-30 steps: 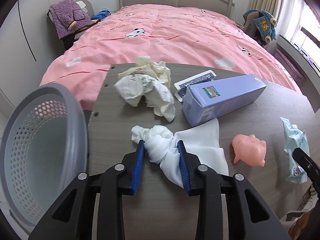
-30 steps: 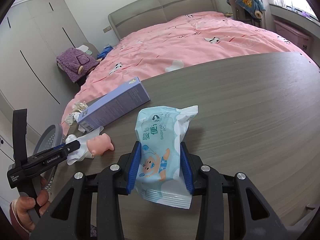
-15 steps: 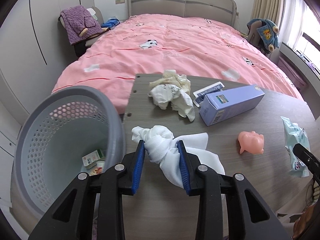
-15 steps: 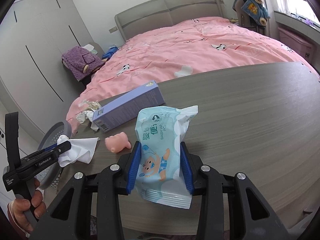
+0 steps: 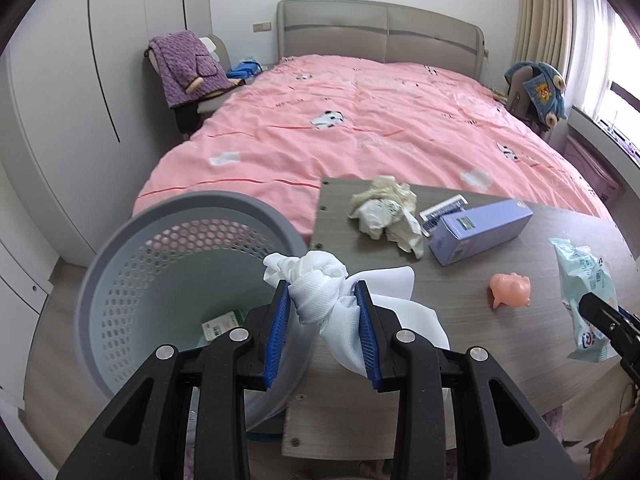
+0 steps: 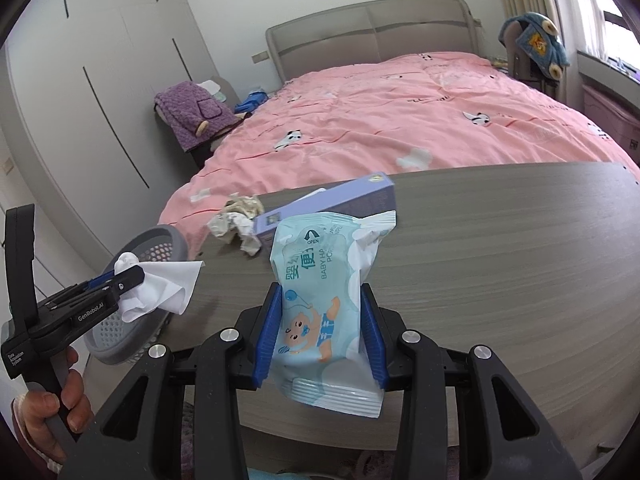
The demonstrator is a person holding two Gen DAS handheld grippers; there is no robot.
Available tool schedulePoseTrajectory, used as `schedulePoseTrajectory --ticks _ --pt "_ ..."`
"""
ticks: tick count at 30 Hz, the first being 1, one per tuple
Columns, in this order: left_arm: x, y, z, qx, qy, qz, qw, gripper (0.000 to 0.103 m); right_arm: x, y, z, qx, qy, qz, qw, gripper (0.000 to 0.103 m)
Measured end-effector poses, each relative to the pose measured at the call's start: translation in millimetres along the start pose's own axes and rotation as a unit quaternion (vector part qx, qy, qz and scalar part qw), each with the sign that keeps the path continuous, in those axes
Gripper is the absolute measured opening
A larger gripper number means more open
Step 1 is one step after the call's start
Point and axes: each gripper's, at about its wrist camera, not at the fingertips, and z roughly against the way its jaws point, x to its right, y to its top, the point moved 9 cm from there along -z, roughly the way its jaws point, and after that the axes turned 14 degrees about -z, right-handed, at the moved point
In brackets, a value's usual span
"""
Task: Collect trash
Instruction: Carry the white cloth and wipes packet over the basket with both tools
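My left gripper (image 5: 322, 304) is shut on a knotted white cloth (image 5: 320, 288) and holds it in the air at the table's left edge, beside the rim of the grey perforated bin (image 5: 132, 264). The cloth (image 6: 160, 284) and bin (image 6: 156, 244) also show in the right wrist view. My right gripper (image 6: 322, 320) is shut on a light blue baby wipes pack (image 6: 324, 280), held above the table. Crumpled paper (image 5: 386, 210) lies on the grey wooden table (image 5: 500, 360).
A lilac box (image 5: 480, 226), a dark blue card pack (image 5: 442, 210) and a pink toy pig (image 5: 510, 288) lie on the table. A small box (image 5: 224, 324) lies inside the bin. The pink bed (image 5: 360, 120) stands behind the table.
My left gripper has lifted the white cloth off the table and moved it left toward the bin. My right gripper has raised the wipes pack a little.
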Motion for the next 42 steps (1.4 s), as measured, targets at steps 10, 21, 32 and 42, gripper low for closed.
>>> schedulePoseTrajectory --ticks 10,21,32,42 --pt "-43 -9 11 0.01 0.02 0.03 0.9993 0.032 -51 -13 -10 -0.017 0.026 0.041 0.999 0.038" --pt "-94 -26 7 0.004 0.05 0.065 0.9967 0.032 -110 -26 -44 -0.048 0.057 0.082 0.994 0.038" --pt "-136 -45 -11 -0.017 0.069 0.096 0.9928 0.032 -158 -43 -87 -0.09 0.084 0.114 0.986 0.038" --pt "-160 -57 -30 -0.036 0.08 0.116 0.9894 0.032 -198 -58 -115 -0.121 0.105 0.14 0.977 0.038"
